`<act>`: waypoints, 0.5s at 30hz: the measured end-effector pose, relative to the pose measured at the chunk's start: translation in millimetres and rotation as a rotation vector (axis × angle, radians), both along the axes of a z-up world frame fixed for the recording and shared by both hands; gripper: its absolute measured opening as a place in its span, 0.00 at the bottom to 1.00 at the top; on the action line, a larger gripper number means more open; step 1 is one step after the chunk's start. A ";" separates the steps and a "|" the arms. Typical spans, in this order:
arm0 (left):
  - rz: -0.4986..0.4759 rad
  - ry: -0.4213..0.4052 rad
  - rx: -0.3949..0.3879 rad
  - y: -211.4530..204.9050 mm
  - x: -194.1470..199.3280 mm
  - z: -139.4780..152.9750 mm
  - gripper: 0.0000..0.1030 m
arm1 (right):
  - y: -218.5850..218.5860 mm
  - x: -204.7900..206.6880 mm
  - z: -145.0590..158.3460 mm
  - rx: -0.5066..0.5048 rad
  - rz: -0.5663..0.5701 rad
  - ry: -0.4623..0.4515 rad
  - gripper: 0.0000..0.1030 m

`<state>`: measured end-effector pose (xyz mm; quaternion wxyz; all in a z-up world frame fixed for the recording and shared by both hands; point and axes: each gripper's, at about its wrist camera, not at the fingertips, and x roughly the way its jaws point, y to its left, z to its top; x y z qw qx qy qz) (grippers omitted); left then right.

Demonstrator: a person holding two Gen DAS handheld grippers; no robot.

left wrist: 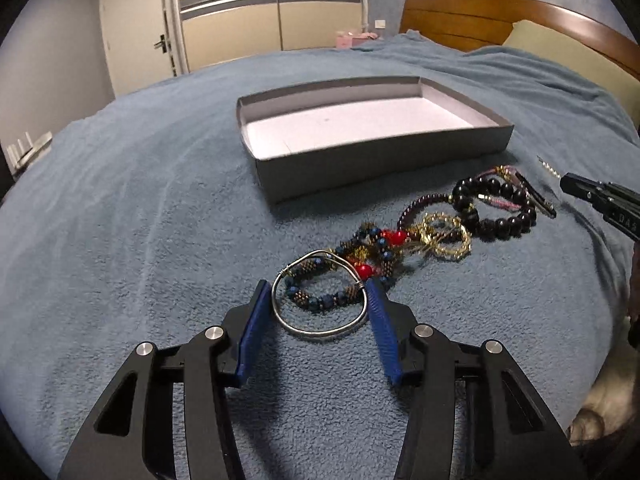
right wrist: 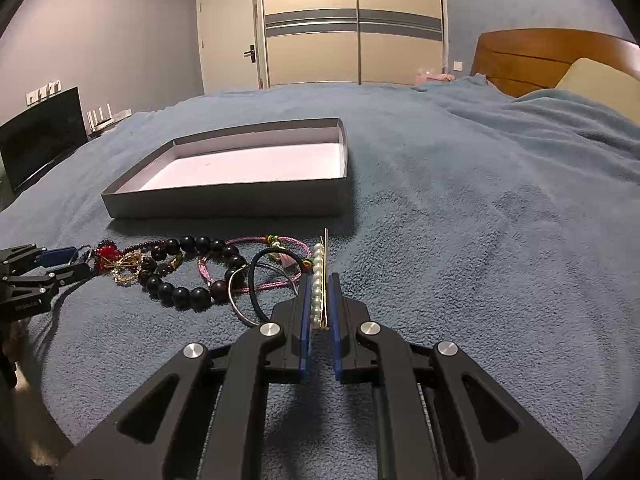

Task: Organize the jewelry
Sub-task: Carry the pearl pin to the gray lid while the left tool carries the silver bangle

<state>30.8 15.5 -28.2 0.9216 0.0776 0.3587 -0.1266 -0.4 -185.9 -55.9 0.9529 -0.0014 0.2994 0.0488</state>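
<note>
A pile of jewelry lies on the blue blanket in front of a shallow grey box (left wrist: 384, 166), which holds nothing. In the left wrist view my left gripper (left wrist: 318, 286) is open, its blue pads on either side of a silver wire bangle (left wrist: 320, 330) that overlaps a blue-and-brown beaded bracelet (left wrist: 320, 300). Beyond lie a gold ring bracelet (left wrist: 448, 236) and a black bead bracelet (left wrist: 500, 220). In the right wrist view my right gripper (right wrist: 320, 280) has its pads close around a pearl hair pin (right wrist: 319, 280); contact is not clear. The box (right wrist: 224, 204) sits ahead, to the left.
The wooden headboard (right wrist: 552, 56) and a pillow (right wrist: 600, 84) are at the far right. A wardrobe (right wrist: 352, 24) and door stand behind the bed. A dark screen (right wrist: 40, 136) stands at the left. A pink cord bracelet (right wrist: 256, 242) and black hair tie (right wrist: 256, 280) lie left of the hair pin.
</note>
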 end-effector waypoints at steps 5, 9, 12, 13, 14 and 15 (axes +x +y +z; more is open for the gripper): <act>0.001 -0.043 -0.010 1.6 -2.5 16.0 0.49 | 0.0 0.1 4.4 0.003 -0.007 -0.013 0.08; -0.002 -0.060 -0.029 3.5 4.6 31.2 0.49 | 3.2 5.0 14.9 -0.006 -0.010 -0.037 0.08; 0.000 -0.072 -0.031 4.6 18.2 42.9 0.49 | 4.2 13.9 27.4 0.001 -0.009 -0.061 0.08; 0.002 -0.073 -0.030 4.6 23.0 46.1 0.49 | 4.1 17.6 31.1 0.004 -0.009 -0.066 0.08; -0.001 -0.076 -0.029 4.1 27.8 50.0 0.49 | 5.1 24.1 36.4 0.002 -0.005 -0.072 0.08; -0.006 -0.081 -0.027 2.8 33.6 53.7 0.49 | 6.1 29.5 40.4 0.000 -0.003 -0.077 0.08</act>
